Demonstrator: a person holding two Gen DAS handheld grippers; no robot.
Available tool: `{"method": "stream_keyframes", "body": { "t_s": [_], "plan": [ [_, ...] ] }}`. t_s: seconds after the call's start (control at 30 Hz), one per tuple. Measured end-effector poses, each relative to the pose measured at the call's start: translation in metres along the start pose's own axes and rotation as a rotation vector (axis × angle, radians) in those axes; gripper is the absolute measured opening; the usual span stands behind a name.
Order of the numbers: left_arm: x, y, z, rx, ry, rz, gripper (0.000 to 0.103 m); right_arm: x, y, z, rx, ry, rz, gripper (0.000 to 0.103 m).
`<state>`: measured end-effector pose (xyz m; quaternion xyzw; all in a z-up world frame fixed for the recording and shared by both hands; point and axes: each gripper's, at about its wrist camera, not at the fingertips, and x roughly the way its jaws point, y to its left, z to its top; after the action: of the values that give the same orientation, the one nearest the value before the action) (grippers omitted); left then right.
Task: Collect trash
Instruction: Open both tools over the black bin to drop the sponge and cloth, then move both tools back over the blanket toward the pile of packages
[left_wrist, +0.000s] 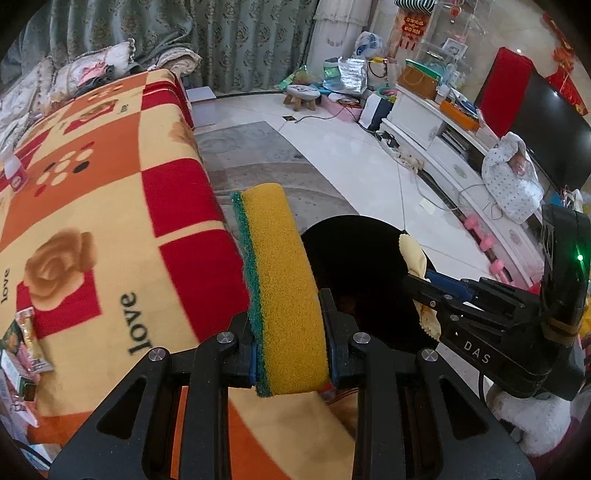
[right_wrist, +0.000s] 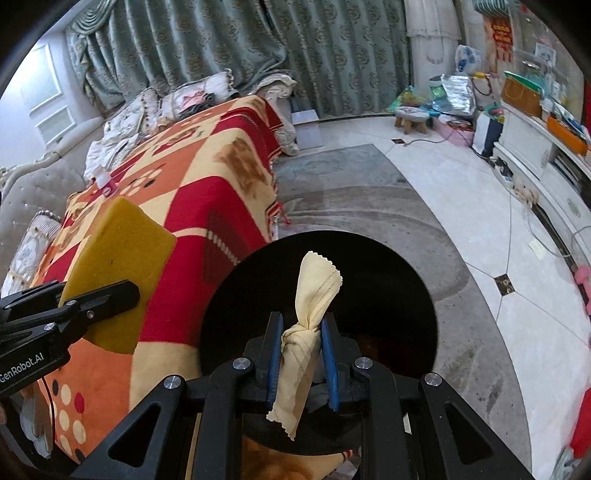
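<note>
Living room. A table draped in a red, orange and cream checked blanket (left_wrist: 110, 206) with rose prints and the word "love" fills the left of both views. Beyond the blanket: grey rug, white tiled floor, green patterned curtains, a sofa with cushions. A white TV cabinet (left_wrist: 439, 129) runs along the far side of the floor from the blanket, with a dark screen above it.

Landmark: black round bin (right_wrist: 388, 295), standing on the rug just beside the blanket's edge, mouth open upward.

Count: one bin, one sponge, one cloth, two tools. One small white bottle with a pink label (left_wrist: 14, 173) stands on the blanket, well apart from the bin. A few snack wrappers (left_wrist: 26, 343) lie at the blanket's near edge; number unclear.

Left tool (left_wrist: 291, 354): clamped on a yellow sponge (left_wrist: 280, 280) with a green scouring face. Long axis runs forward along the fingers, far end up and away; green face toward the blanket. The sponge is just beside the bin's rim, on the blanket side.

Right tool (right_wrist: 301, 360): clamped on a knotted pale yellow cloth (right_wrist: 310, 314). Long axis roughly upright, free pinked end rising over the bin's mouth, other end hanging below the fingers.
</note>
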<state>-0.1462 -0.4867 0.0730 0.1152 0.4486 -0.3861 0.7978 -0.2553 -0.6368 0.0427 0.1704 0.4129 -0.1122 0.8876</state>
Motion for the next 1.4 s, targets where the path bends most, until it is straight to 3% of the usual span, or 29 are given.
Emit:
{"method": "stream_keyframes", "body": {
  "t_s": [0.33, 0.4, 0.5, 0.57, 0.6, 1.07, 1.27, 1.33, 1.4],
  "plan": [
    [0.013, -0.004, 0.003, -0.010, 0.007, -0.022, 0.026, 0.007, -0.017, 0.000, 0.037, 0.009, -0.003, 0.019],
    [0.015, -0.003, 0.003, -0.018, 0.011, -0.040, 0.030, 0.007, -0.017, -0.001, 0.039, 0.007, 0.005, 0.019],
    [0.015, 0.000, 0.004, -0.028, 0.009, -0.063, 0.046, 0.006, -0.015, 0.000, 0.032, 0.002, 0.013, 0.020],
    [0.014, 0.003, 0.004, -0.044, 0.005, -0.072, 0.052, 0.006, -0.014, 0.000, 0.030, 0.001, 0.002, 0.033],
    [0.014, 0.005, 0.005, -0.052, 0.006, -0.076, 0.053, 0.005, -0.015, 0.000, 0.033, -0.003, 0.000, 0.041],
    [0.011, 0.013, -0.001, -0.067, 0.019, -0.062, 0.053, 0.013, -0.005, -0.002, 0.026, 0.027, 0.007, 0.042],
    [0.028, 0.018, -0.006, -0.085, 0.075, -0.059, 0.053, 0.010, -0.005, -0.002, 0.023, 0.021, 0.005, 0.042],
    [0.033, 0.016, -0.008, -0.094, 0.092, -0.079, 0.053, 0.009, -0.008, -0.002, 0.029, 0.020, 0.002, 0.042],
    [0.033, 0.011, -0.009, -0.095, 0.094, -0.147, 0.053, 0.009, -0.011, -0.001, 0.035, 0.021, -0.004, 0.042]
  ]
}}
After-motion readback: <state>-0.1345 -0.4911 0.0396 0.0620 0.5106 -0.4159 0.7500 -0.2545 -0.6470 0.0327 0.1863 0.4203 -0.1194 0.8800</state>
